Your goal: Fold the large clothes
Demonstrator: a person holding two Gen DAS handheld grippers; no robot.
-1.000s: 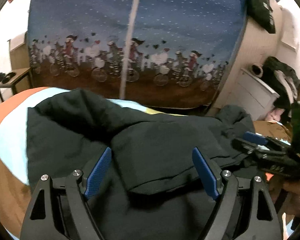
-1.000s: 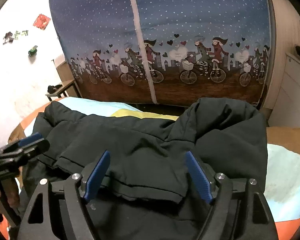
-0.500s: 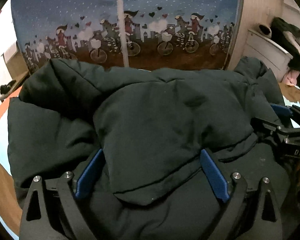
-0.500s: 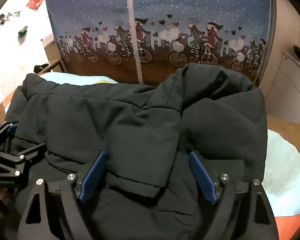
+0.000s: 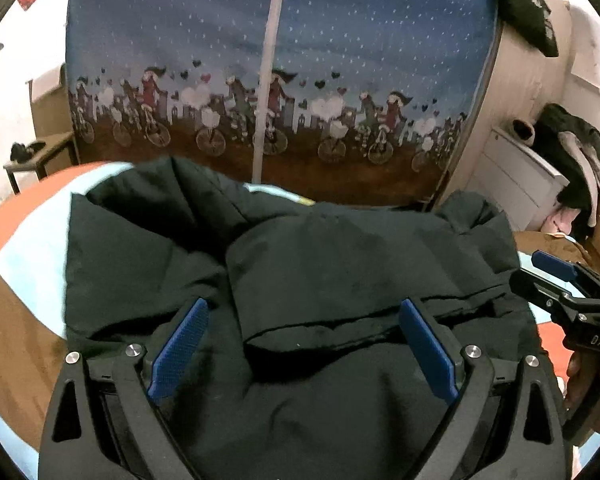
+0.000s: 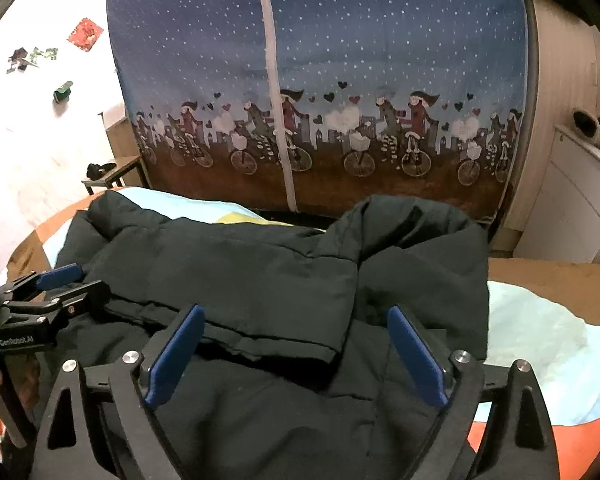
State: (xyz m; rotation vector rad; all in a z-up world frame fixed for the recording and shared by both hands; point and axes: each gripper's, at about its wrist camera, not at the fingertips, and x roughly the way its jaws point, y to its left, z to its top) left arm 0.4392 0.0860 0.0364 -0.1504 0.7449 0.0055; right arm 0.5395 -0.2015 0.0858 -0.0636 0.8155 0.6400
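Observation:
A large black padded jacket (image 5: pixel 340 264) lies folded over itself on a bed; it also shows in the right wrist view (image 6: pixel 260 272). A folded flap with a hem edge lies across its middle. My left gripper (image 5: pixel 304 320) is open just above the jacket, its blue pads on either side of the flap's hem, holding nothing. My right gripper (image 6: pixel 294 328) is open over the jacket's right half, holding nothing. The right gripper also shows at the right edge of the left wrist view (image 5: pixel 560 280), and the left gripper at the left edge of the right wrist view (image 6: pixel 56 284).
The bed has a light blue, orange and brown cover (image 6: pixel 540 328). A blue curtain with cyclists (image 5: pixel 280 80) hangs behind the bed. A white drawer unit with clothes (image 5: pixel 520 176) stands at the right, a small table (image 5: pixel 40 160) at the left.
Both grippers have pulled back and up from the jacket, which looked closer half a second ago. Both stay open. The folded flap lies in the same place.

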